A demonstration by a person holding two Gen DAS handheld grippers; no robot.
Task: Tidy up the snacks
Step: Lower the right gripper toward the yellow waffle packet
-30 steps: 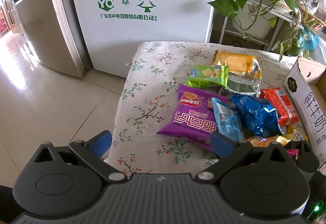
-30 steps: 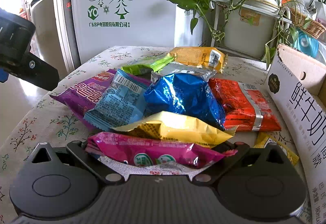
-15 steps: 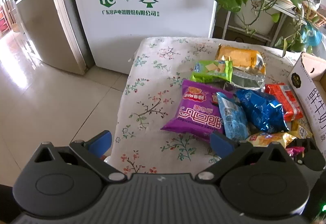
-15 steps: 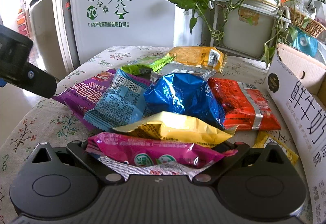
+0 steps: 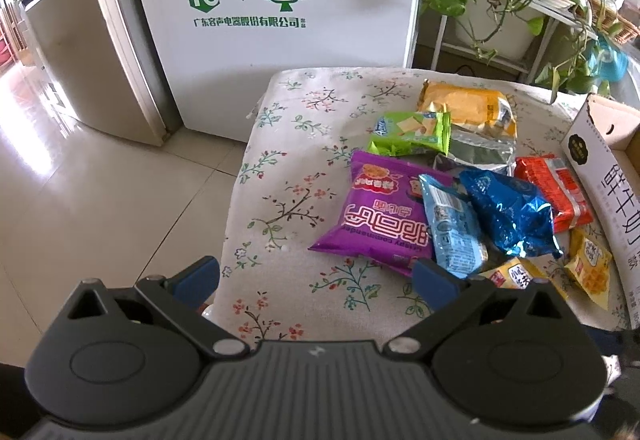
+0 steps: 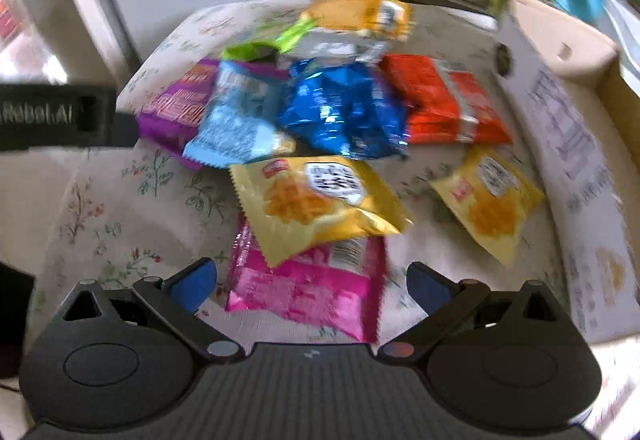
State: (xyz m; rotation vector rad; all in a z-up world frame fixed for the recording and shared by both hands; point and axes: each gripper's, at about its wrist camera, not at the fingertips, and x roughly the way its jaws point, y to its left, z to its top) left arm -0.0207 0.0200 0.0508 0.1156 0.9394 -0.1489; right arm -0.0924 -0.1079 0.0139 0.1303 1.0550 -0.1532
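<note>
Both the right tongs (image 6: pixel 312 286) and left tongs (image 5: pixel 316 280) stand apart, empty. Nearest, the pink packet (image 6: pixel 308 288) lies flat on the table (image 6: pixel 120 240) under a yellow packet (image 6: pixel 316 199): probably light, crinkly, slippery; pinch its crimped edge. Beyond waits the carton (image 6: pixel 560 87).
</note>
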